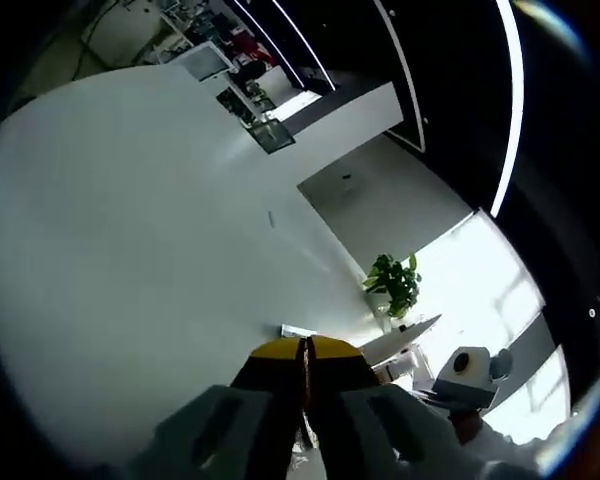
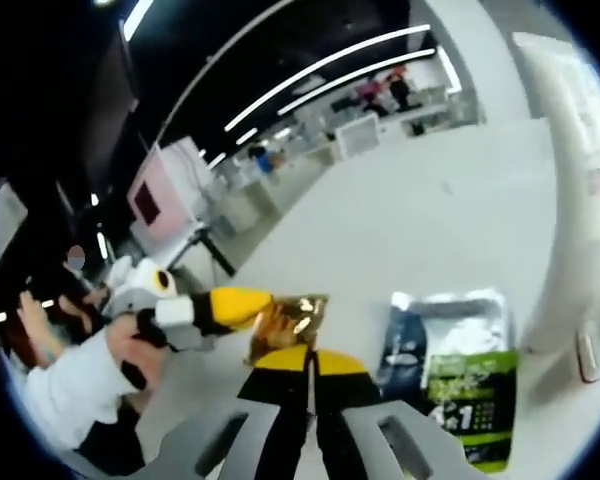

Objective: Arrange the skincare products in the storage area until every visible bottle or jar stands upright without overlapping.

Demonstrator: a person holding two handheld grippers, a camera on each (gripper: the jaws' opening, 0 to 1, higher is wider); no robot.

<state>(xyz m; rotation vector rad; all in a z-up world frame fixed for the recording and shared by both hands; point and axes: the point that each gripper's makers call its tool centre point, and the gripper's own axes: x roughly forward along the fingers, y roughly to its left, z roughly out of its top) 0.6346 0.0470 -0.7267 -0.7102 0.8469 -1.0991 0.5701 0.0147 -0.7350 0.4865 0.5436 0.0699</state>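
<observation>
In the right gripper view a shiny gold-brown packet (image 2: pixel 292 322) hangs face-on just above my right gripper (image 2: pixel 311 362), whose yellow-tipped jaws are shut with nothing between them. The left gripper (image 2: pixel 263 303) reaches in from the left in a person's hand (image 2: pixel 130 355), and its yellow tip meets the packet's edge. In the left gripper view my left gripper (image 1: pixel 305 358) has its jaws pressed together on a thin brown strip, the packet seen edge-on. To the right, a silver and green packet (image 2: pixel 462 372) lies against a white surface.
The left gripper view faces a broad white wall (image 1: pixel 150 250), with a potted plant (image 1: pixel 393 284) and a white desk (image 1: pixel 412 336) at lower right. The right gripper (image 1: pixel 458 388) shows beside them. Distant desks and strip lights fill the far background.
</observation>
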